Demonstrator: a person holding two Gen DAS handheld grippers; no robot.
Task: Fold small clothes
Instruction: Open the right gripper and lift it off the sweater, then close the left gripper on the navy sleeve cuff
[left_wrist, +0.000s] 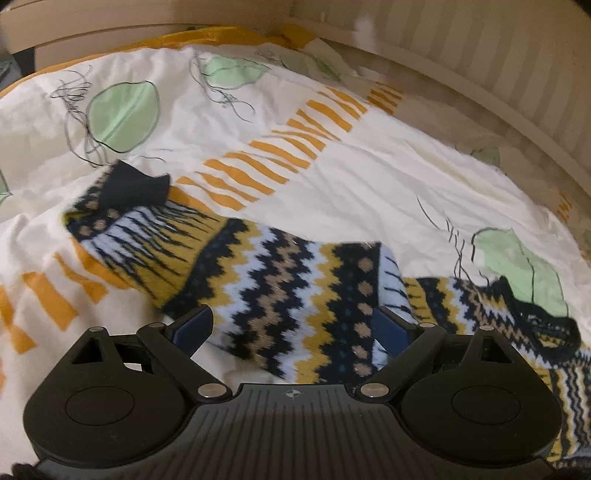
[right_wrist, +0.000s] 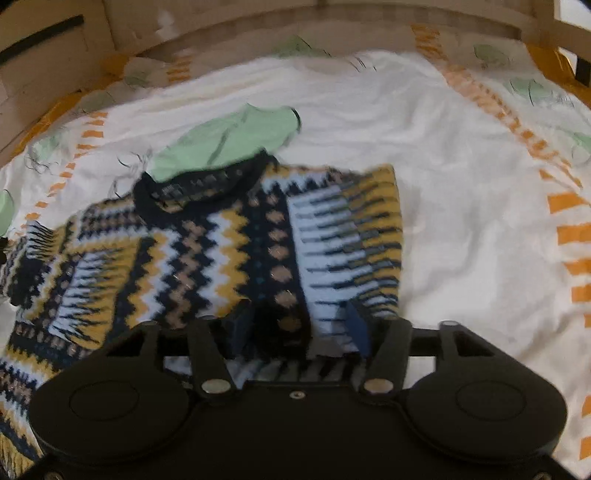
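The left gripper (left_wrist: 293, 325) has its jaws spread wide, a knitted sleeve of the sweater (left_wrist: 288, 280) lying between the blue pads without being pinched. The right gripper (right_wrist: 299, 325) also stands apart, straddling a fold of the sweater's zigzag wool. The sweater lies flat, mid-bed, on a creased white bedsheet (left_wrist: 369, 177) printed with green leaves and orange bars.

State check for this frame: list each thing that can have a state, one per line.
sweater: lying on the bed, sleeve stretched out sideways, not yet folded
left gripper: jaws apart, either side of the sleeve, pads not pressing
right gripper: jaws apart, knit fabric between them; grip unclear
bedsheet: spread out, wrinkled
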